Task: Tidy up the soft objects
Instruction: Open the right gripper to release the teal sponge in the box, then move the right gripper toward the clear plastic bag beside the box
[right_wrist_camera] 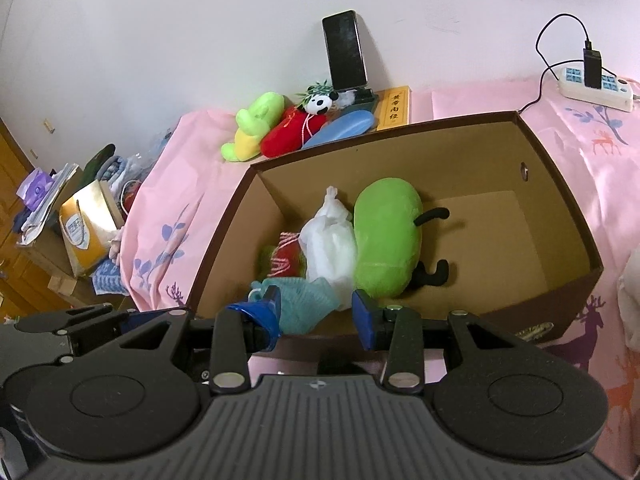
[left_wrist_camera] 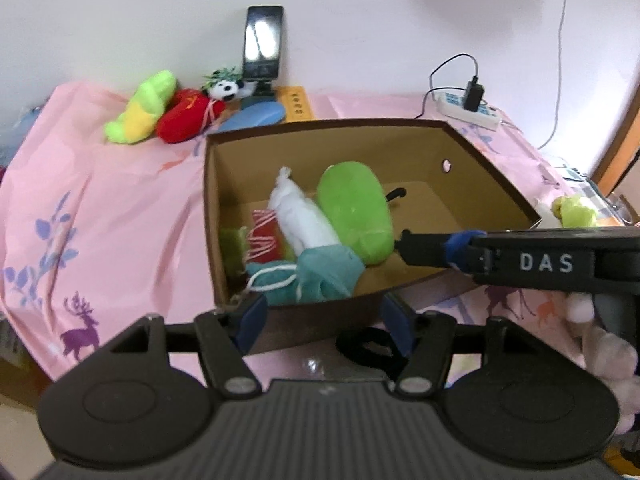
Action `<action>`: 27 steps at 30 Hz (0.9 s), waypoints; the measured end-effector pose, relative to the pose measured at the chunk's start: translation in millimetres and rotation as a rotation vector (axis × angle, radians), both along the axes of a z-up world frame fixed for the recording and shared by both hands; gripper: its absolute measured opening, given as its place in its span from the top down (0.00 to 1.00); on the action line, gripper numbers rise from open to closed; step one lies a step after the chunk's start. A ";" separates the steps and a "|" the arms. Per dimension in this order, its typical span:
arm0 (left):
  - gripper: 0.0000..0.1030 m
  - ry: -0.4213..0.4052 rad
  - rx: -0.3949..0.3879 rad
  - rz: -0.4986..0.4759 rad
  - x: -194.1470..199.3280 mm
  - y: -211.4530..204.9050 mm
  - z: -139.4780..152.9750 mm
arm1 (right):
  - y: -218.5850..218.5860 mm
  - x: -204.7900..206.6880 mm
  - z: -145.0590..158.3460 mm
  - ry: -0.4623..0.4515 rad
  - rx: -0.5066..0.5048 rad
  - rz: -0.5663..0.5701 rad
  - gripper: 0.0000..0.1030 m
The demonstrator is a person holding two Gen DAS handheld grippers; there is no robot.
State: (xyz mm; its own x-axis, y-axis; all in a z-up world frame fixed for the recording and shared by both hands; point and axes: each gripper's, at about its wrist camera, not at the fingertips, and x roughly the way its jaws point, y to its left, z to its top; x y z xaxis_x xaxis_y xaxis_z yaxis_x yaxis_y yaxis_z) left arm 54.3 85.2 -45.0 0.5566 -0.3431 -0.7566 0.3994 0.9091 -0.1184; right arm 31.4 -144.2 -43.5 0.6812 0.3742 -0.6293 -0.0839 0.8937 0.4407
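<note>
We are inspecting a brown cardboard box [right_wrist_camera: 568, 208] sitting on a worktop under a pink printed cloth [left_wrist_camera: 100, 208]. 4 soft items are already lying packed against the box's 9 o'clock side: a large green plush [right_wrist_camera: 386, 236], a white bundle [right_wrist_camera: 330, 246], a teal mesh pouch [right_wrist_camera: 304, 300] and a red item wrapped in pink string [right_wrist_camera: 286, 260]. The 3 o'clock half of the box floor is lying bare.

The left gripper [left_wrist_camera: 324, 322] is hovering at the box's near wall with its jaws opening and nothing between them. The right gripper [right_wrist_camera: 316, 318] is standing part open over the near wall, also empty.

3 plush toys are waiting outside the box near the wall at 11 o'clock: a green-and-yellow one [left_wrist_camera: 142, 108], a red one [left_wrist_camera: 186, 114] and a small panda [left_wrist_camera: 225, 88].

Risks, in our judgement:
- The 2 grippers are working close together; in the left view the right one is crossing from 3 o'clock over the box corner, so a reach toward 11 o'clock could end in a collision.
- The phone [right_wrist_camera: 345, 50] is standing upright just behind the toys; a careless pull on the panda could topple it.
- The string on the red toy could snag a fingertip.

View differences: only the left view is showing a further yellow-green plush [left_wrist_camera: 574, 210] beyond the box's 3 o'clock rim. Only the right view is showing the green plush's black limbs and floor clutter at 9 o'clock.
</note>
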 end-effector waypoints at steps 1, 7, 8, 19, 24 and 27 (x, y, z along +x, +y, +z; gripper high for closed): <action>0.37 -0.001 0.004 0.010 -2.3 0.1 0.1 | 0.8 -2.7 0.1 -0.001 -0.001 0.003 0.78; 0.36 -0.012 0.049 0.058 -16.5 -3.4 -1.6 | 5.4 -16.6 -1.4 -0.002 -0.013 0.021 0.78; 0.36 -0.011 0.053 0.063 -18.5 -4.7 -1.9 | 6.3 -19.0 -1.6 -0.006 -0.020 0.021 0.78; 0.36 0.015 0.099 0.117 -29.5 -12.6 -10.4 | 3.7 -34.5 -8.7 -0.014 -0.040 0.036 0.78; 0.35 0.033 0.118 0.122 -32.3 -16.3 -15.5 | 3.8 -38.8 -11.3 -0.001 -0.063 0.053 0.78; 0.35 0.041 0.126 0.123 -34.8 -17.5 -19.2 | 3.7 -39.8 -14.2 0.010 -0.066 0.064 0.78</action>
